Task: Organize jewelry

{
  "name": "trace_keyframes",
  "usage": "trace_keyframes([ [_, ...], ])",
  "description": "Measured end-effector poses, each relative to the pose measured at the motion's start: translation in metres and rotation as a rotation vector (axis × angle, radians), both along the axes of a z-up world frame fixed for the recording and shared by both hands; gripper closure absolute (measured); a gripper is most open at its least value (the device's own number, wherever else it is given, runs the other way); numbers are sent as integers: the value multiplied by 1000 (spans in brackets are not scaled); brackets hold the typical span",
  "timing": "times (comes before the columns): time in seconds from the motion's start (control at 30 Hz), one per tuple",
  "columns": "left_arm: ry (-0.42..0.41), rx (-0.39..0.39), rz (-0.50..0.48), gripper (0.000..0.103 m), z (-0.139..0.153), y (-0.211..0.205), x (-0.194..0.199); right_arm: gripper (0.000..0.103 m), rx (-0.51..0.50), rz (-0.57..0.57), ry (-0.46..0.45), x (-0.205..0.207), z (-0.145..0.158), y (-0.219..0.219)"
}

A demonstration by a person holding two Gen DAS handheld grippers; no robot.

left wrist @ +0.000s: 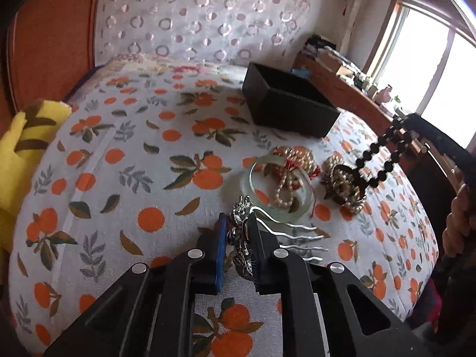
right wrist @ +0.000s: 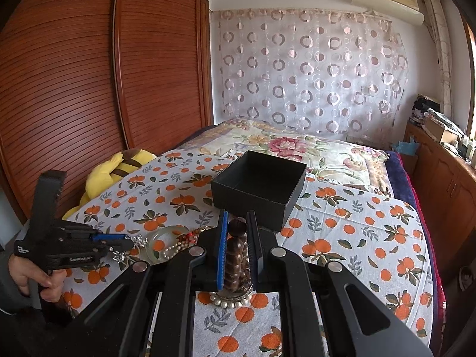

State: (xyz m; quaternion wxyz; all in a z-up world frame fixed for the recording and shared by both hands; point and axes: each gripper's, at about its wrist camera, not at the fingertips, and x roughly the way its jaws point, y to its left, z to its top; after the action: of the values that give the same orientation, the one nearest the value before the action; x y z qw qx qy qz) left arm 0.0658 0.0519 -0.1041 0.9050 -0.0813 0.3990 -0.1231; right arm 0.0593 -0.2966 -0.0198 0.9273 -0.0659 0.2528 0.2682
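Observation:
My left gripper (left wrist: 236, 218) is shut on a silver ornate hair comb (left wrist: 242, 239) with wavy prongs, low over the orange-print cloth. My right gripper (right wrist: 238, 217) is shut on a dark brown bead bracelet (right wrist: 236, 255) and holds it above the cloth; the same beads (left wrist: 383, 154) hang at the right in the left wrist view. A pale jade bangle (left wrist: 253, 187), a cream pearl strand with red thread (left wrist: 288, 175) and a pearl bracelet (left wrist: 345, 184) lie on the cloth. An open, empty black box (right wrist: 258, 184) stands beyond them.
A yellow plush toy (right wrist: 119, 166) lies at the left edge of the bed. A wooden wardrobe (right wrist: 89, 74) stands on the left, a wooden sideboard with clutter (right wrist: 440, 160) on the right. A floral quilt (right wrist: 285, 145) covers the far bed.

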Motion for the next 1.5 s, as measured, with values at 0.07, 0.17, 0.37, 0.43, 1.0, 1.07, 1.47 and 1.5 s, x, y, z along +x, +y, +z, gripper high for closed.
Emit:
trace_keyframes([
  [0.07, -32, 7, -3, 92, 7, -2, -5, 89, -1, 0, 1, 0, 0, 1],
  [0.17, -85, 25, -10, 94, 21, -7, -13, 89, 0, 0, 2, 0, -2, 2],
  [0.37, -162, 52, -12, 95, 42, -16, -18, 89, 0, 7, -5, 2, -1, 3],
  [0.43, -179, 57, -11, 95, 48, -18, -15, 89, -1, 8, -13, 4, 2, 5],
  [1.0, -314, 48, 25, 95, 101, -30, 48, 89, -17, -3, -89, 92, 51, 17],
  [1.07, -313, 51, 30, 95, 103, -31, 60, 89, -32, -16, -70, 109, 45, 19],
  [1.47, -291, 71, 37, 95, 105, -50, 114, 84, -23, -43, 92, 154, 0, 11],
  [1.5, -290, 71, 37, 95, 105, -51, 118, 84, -18, -45, 91, 153, 0, 8],
])
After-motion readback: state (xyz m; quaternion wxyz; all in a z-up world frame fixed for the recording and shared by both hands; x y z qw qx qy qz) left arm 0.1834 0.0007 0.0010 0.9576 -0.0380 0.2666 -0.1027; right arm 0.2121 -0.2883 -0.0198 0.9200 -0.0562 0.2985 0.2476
